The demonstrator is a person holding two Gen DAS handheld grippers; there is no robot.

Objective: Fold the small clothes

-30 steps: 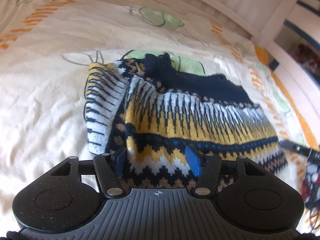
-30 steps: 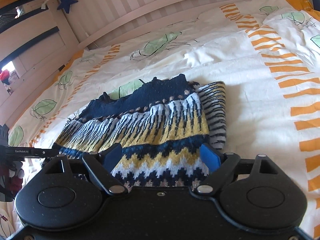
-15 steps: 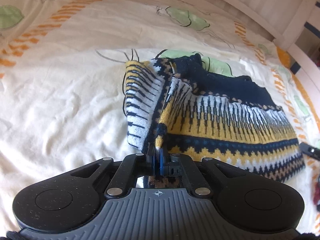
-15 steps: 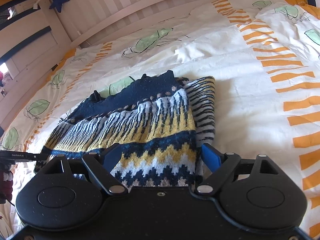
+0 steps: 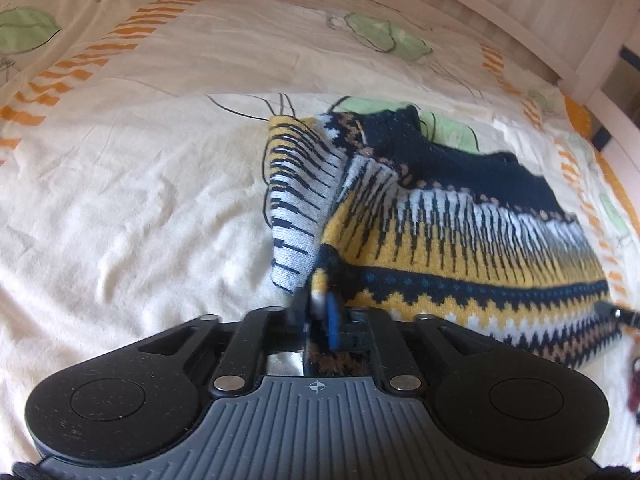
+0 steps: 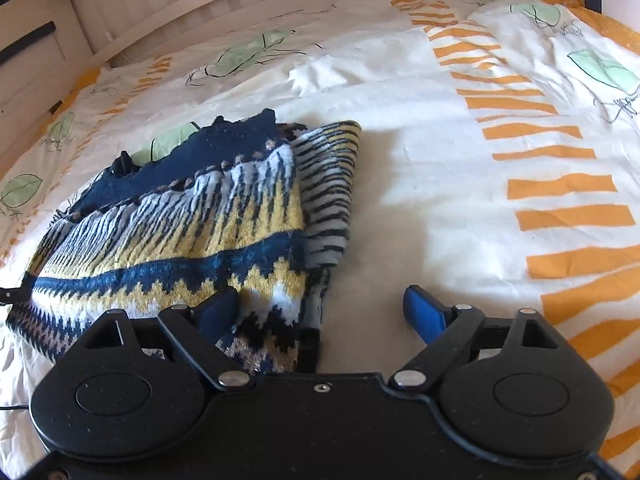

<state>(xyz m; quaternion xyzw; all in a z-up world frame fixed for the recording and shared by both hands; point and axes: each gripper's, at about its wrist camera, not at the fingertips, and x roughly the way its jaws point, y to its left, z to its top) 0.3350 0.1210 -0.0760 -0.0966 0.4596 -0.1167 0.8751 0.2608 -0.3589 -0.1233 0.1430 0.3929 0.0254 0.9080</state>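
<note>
A small knitted sweater [image 5: 452, 240] in navy, yellow and white zigzag bands lies on the bed, one striped sleeve [image 5: 298, 208] folded in along its left edge. My left gripper [image 5: 320, 312] is shut on the sweater's hem at its near left corner and lifts it slightly. In the right wrist view the sweater [image 6: 180, 232] lies to the left, with its striped sleeve [image 6: 328, 200] along the right edge. My right gripper [image 6: 320, 312] is open, its jaws wide apart around the sweater's near right corner; the left finger [image 6: 218, 312] rests on the knit.
The bed sheet [image 5: 132, 208] is cream with orange stripes and green leaf prints [image 6: 576, 216]. A white slatted bed rail [image 5: 520, 8] runs along the far side. A thin black rod [image 5: 616, 312] shows at the sweater's right end.
My left gripper closed on the sweater's hem corner and pulled it up and left. My right gripper shifted right, so the sweater's right corner now sits between its open jaws.
</note>
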